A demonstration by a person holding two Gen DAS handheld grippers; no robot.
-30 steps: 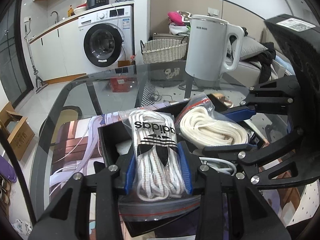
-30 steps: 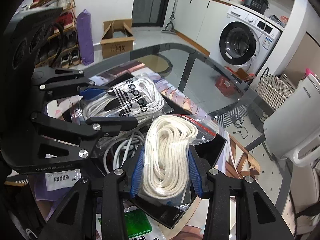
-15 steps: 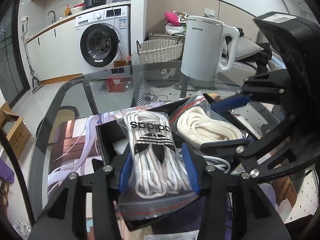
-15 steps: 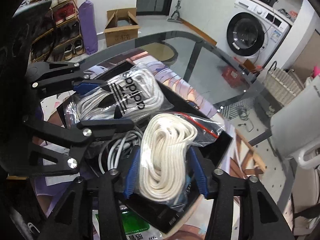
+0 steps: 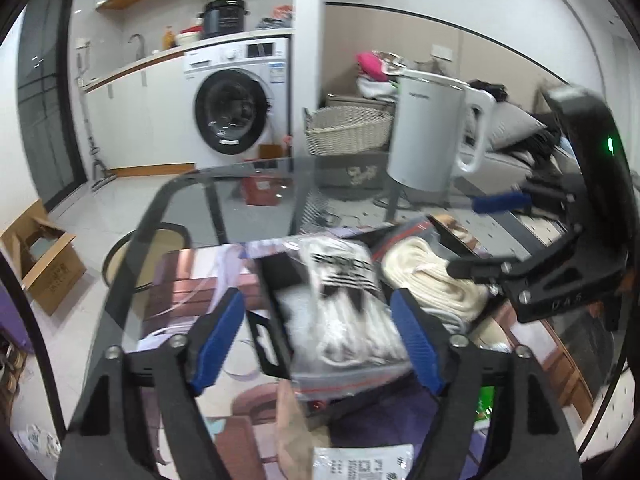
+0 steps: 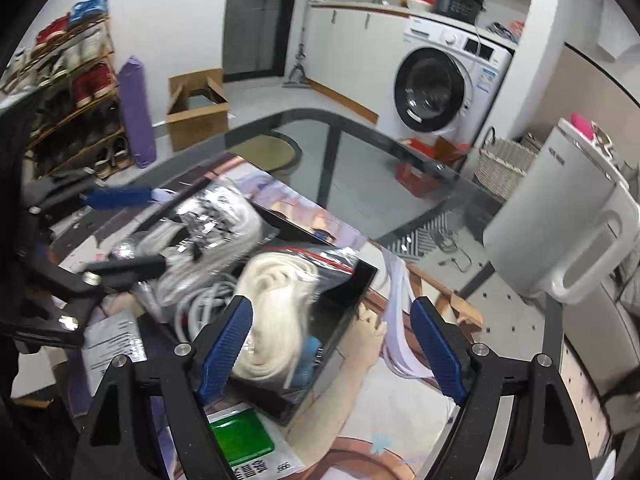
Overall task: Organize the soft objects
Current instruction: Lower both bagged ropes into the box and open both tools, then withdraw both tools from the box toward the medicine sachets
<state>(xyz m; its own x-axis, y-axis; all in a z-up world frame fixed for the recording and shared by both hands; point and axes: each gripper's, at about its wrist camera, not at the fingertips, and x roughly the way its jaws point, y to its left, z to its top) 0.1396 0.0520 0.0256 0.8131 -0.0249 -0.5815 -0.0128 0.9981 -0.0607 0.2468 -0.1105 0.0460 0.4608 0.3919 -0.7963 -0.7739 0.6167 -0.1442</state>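
A black box (image 5: 267,322) stands on a printed mat on the glass table. Two clear bags lie in it: one of white laces with a black logo (image 5: 344,300), one of cream rope (image 5: 430,280). My left gripper (image 5: 318,342) hovers just above the laces bag with its jaws opening; the bag sits between the blue pads, free of them. In the right wrist view my right gripper (image 6: 332,346) is opening too, over the cream rope bag (image 6: 276,308), which nothing presses. The laces bag (image 6: 216,224) and a white cable (image 6: 200,304) lie beside it in the box (image 6: 362,288).
A white kettle (image 5: 428,140) (image 6: 560,220) stands on the table's far side. A green packet (image 6: 240,436) and a printed label (image 5: 360,460) lie near the box. Beyond the glass edge (image 6: 360,128) are a washing machine, a wicker basket and a cardboard box.
Both grippers were shut on their bags and have opened wide, letting go. The bags now rest in the black box, and both grippers have drawn back and up a little.
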